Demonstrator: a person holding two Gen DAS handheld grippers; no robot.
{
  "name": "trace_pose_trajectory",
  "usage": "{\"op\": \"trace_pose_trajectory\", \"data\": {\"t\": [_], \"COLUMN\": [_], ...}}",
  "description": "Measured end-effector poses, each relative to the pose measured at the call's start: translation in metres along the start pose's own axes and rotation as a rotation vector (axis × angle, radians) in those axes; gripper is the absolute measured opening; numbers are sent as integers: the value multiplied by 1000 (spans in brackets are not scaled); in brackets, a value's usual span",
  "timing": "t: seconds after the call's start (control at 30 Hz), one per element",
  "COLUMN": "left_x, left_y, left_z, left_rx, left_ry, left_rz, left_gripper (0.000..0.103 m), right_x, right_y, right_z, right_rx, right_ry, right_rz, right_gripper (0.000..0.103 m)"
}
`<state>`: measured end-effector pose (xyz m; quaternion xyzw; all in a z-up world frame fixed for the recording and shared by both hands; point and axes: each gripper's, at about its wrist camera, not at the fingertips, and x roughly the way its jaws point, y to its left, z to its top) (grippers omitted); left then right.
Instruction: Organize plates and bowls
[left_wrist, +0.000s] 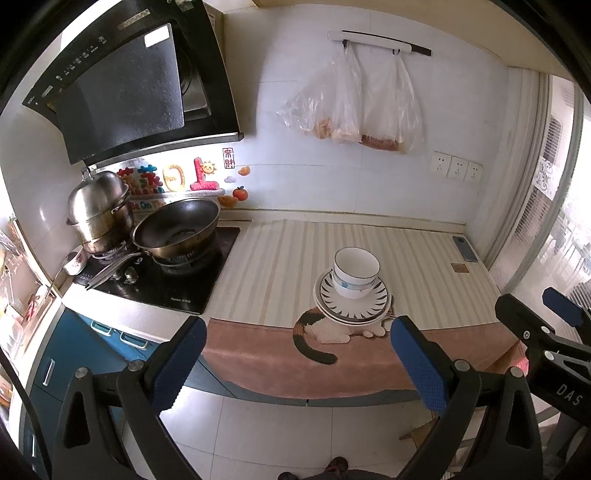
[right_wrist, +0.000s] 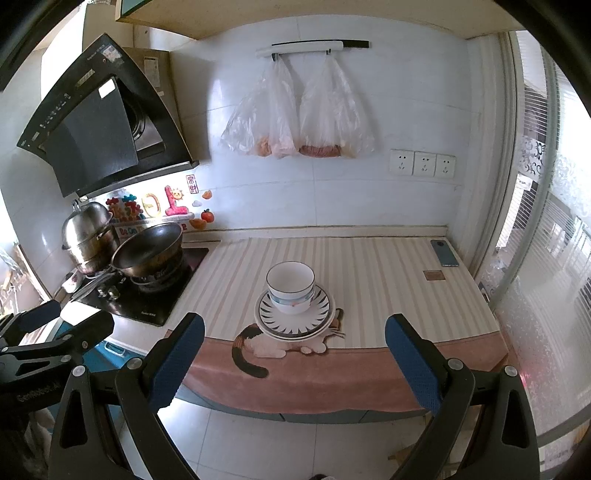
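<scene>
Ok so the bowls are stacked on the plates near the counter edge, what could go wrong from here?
1. The plates sit close to the counter's front edge, on a mat that hangs over it; catching the mat might drag the stack off.
2. The bowls stand tall on the plates, so a nudge from either open hand-held gripper, left or right, could topple them.

bowl (right_wrist: 290, 286) glossy ceramic; mat (right_wrist: 369, 280) matt cloth; steamer pot (left_wrist: 98, 210) shiny metal

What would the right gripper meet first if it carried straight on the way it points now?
Probably the stacked bowls on the plates: they sit nearly centred between the open right gripper, past the mat's hanging front edge. Depth is unclear, so a low line might meet that edge first.
</scene>
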<state>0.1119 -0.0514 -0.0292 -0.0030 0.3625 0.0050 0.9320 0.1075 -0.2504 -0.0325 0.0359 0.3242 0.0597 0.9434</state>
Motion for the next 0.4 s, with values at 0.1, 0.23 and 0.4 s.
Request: {"op": "trace_pose_trajectory", "data": {"t": [0.1, 0.23, 0.4], "left_x": [1, 1, 1], "left_y": [0, 2, 1], "left_z": [1, 0, 0], "left_rx": [-1, 2, -1], "left_ry": [1, 1, -3], "left_rz": [1, -3, -1], "left_gripper": [102, 102, 102], "right_x": [0, 0, 1], "right_y": [0, 1, 0], "right_z": [0, -1, 0], "right_rx": [-1, -2, 0], "right_ry": [-2, -2, -4], "right_rz": [-2, -1, 2], "right_gripper": [100, 100, 100]}}
